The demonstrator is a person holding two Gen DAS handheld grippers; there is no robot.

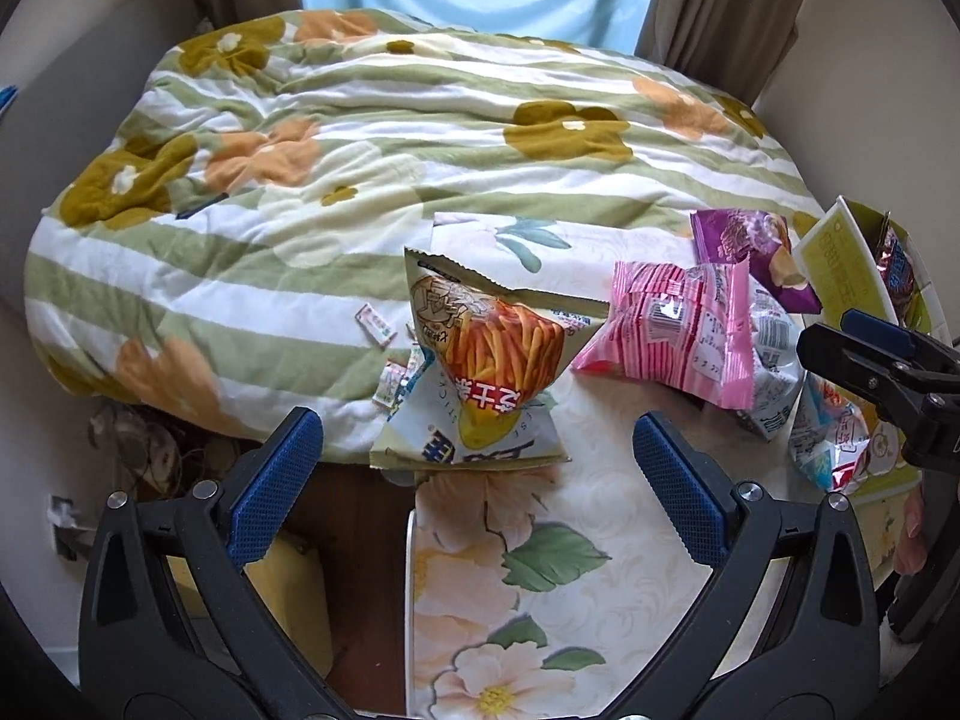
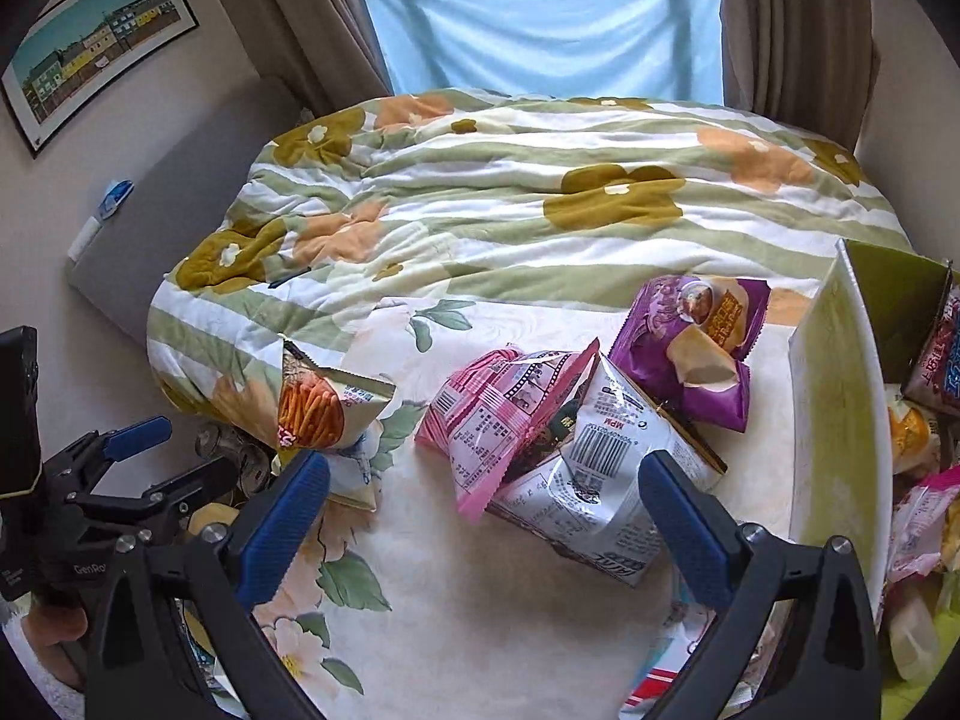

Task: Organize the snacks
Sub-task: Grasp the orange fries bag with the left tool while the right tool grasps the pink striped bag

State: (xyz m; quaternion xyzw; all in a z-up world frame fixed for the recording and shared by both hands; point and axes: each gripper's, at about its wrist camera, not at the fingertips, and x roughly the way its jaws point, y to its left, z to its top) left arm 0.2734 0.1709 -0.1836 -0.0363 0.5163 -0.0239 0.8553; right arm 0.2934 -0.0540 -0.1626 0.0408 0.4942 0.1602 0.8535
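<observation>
Left wrist view: snack bags on floral table beside quilted bed.

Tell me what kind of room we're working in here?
Most likely a bedroom at home. A floral striped quilt lies rumpled over what looks like a bed, curtains frame a window behind it, and a framed picture hangs on the wall. The snack packets lie on a flowered table beside the bed.
</observation>
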